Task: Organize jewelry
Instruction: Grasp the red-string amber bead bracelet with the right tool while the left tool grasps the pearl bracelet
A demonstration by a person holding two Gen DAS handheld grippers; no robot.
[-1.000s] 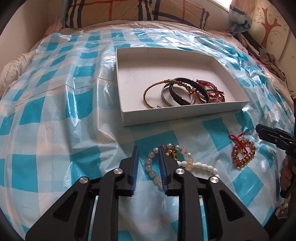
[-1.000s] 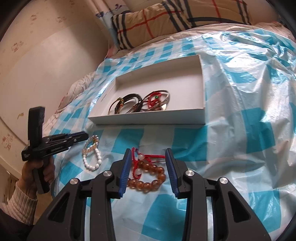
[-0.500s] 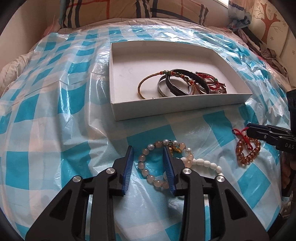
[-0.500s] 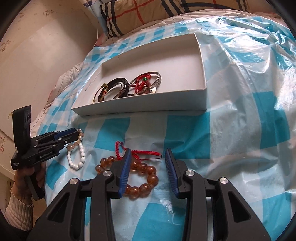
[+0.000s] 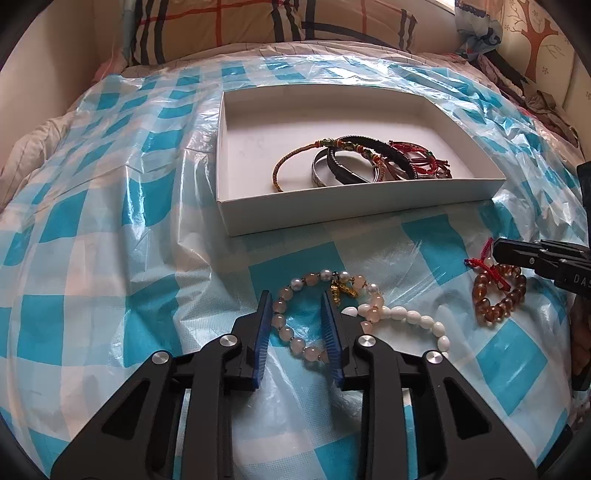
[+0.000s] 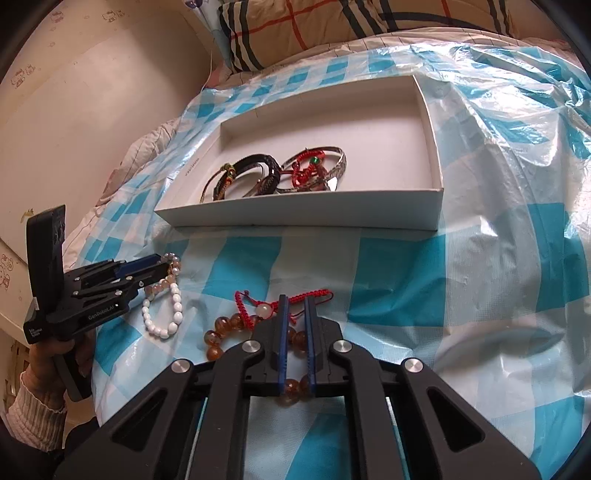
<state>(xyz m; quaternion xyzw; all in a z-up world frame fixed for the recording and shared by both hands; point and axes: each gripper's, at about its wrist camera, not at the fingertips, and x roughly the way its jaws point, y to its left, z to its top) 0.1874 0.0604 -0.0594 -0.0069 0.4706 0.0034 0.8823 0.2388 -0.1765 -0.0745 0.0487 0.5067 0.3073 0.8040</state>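
Observation:
A white tray [image 5: 354,212] [image 6: 295,221] on the checked sheet holds several bracelets [image 5: 362,162] [image 6: 273,175]. In front of it lie a pink bead bracelet [image 5: 295,332] [image 6: 166,280], a white bead bracelet [image 5: 410,317] [image 6: 162,317] and an amber bead bracelet with red cord [image 5: 498,295] [image 6: 229,328]. My left gripper [image 5: 295,314] [image 6: 162,264] is open, its fingers either side of the pink bracelet's left arc. My right gripper [image 6: 295,306] [image 5: 498,251] has closed down on the amber bracelet's beads and cord.
A blue and white checked plastic sheet [image 5: 110,258] covers the bed. A plaid pillow [image 5: 258,26] lies at the back. A wall [image 6: 92,110] stands on the left. Crumpled clothes [image 5: 535,99] lie at the far right.
My right gripper moved down over the amber bracelet and its jaws closed on it. My left gripper drew back slightly and stays open around the pink bracelet.

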